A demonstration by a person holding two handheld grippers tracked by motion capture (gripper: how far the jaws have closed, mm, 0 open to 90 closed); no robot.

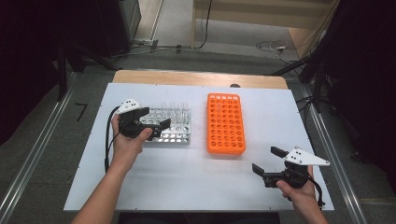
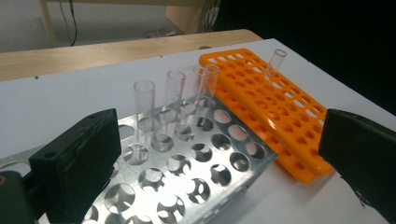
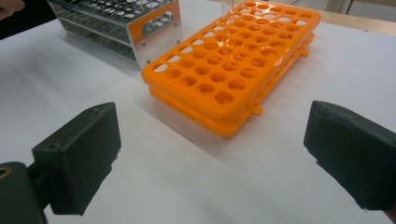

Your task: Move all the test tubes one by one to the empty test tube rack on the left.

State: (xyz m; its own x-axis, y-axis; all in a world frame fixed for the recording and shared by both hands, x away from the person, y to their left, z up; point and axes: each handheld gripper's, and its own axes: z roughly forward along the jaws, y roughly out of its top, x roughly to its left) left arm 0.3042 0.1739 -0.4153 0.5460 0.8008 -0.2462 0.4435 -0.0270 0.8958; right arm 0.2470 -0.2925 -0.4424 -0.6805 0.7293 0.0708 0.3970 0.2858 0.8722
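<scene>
From above the person's side we look forward and down over the whole worktop (image 1: 187, 177). From the left gripper we face close across the metal rack (image 2: 196, 172) toward the orange rack (image 2: 275, 116). From the right gripper we look low at both racks.

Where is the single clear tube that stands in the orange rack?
In the left gripper view the clear tube stands upright in a hole near the far end of the orange rack, right of the metal rack and its tubes.

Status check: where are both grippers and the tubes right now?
Left gripper open over metal rack, nothing held. Right gripper open, off orange rack. Clear tubes upright in metal rack. Nothing in the way.
</scene>
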